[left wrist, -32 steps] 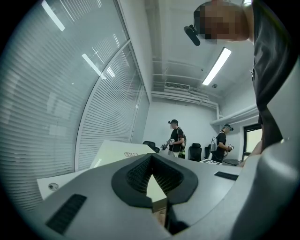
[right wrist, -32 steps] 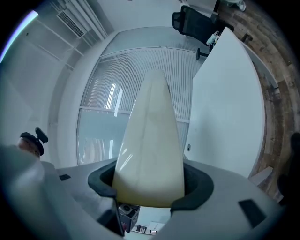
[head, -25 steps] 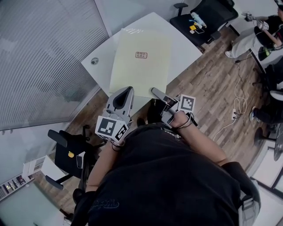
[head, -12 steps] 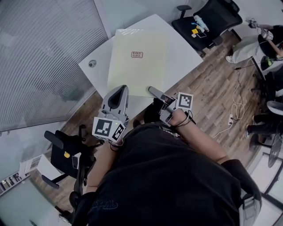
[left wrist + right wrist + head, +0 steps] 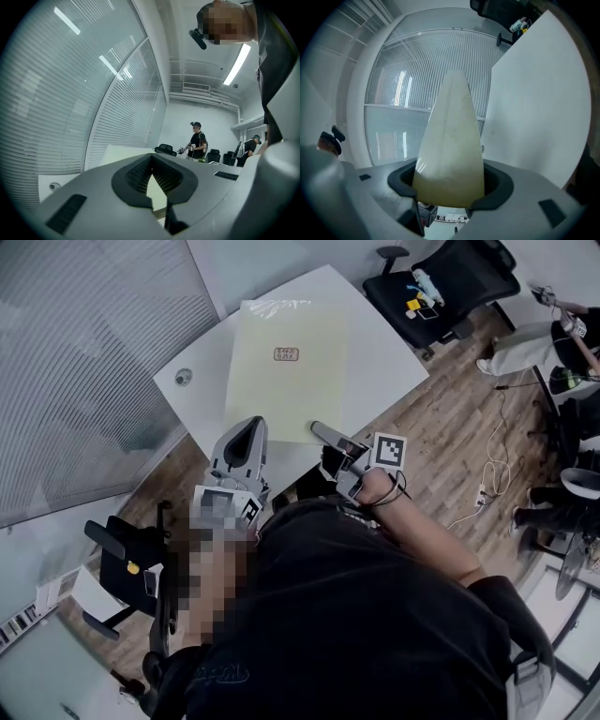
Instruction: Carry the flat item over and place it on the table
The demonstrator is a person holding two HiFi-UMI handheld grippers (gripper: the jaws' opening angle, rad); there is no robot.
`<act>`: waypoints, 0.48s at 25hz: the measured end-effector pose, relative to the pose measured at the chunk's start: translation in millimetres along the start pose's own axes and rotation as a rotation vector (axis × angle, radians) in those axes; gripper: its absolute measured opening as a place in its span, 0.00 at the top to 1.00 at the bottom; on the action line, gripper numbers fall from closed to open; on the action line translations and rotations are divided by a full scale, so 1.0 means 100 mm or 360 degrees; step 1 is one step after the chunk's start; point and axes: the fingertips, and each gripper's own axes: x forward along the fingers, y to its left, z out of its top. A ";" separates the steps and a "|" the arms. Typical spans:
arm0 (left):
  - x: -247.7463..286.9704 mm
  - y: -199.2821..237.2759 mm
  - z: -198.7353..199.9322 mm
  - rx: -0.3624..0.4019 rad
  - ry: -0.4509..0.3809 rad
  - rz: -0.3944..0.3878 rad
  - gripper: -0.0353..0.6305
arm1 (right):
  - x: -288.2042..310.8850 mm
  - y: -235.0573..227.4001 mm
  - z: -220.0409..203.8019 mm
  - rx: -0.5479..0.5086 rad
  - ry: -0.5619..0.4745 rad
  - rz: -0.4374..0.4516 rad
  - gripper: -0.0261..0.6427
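Fingers (image 5: 499, 187) of left gripper (image 5: 253, 421) and right gripper (image 5: 317, 428) clamped on near edge of pale sheet (image 5: 286, 381) over counter (image 5: 384, 343); probably light, stiff, slick.

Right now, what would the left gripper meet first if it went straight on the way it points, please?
The pale board: the left gripper is shut on its near edge and would push it ahead. Past that, the line seems to run over the white table, though height is unclear.
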 end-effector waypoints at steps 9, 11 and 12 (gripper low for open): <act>0.26 0.14 -0.18 -0.0058 0.0091 0.0003 0.93 | 0.09 -0.29 0.16 0.0081 0.0016 -0.0057 0.52; 0.31 0.18 -0.21 -0.0070 0.0112 0.0009 0.93 | 0.14 -0.36 0.17 0.0102 0.0026 -0.0068 0.52; 0.34 0.21 -0.22 -0.0075 0.0116 0.0015 0.93 | 0.16 -0.40 0.18 0.0114 0.0032 -0.0075 0.52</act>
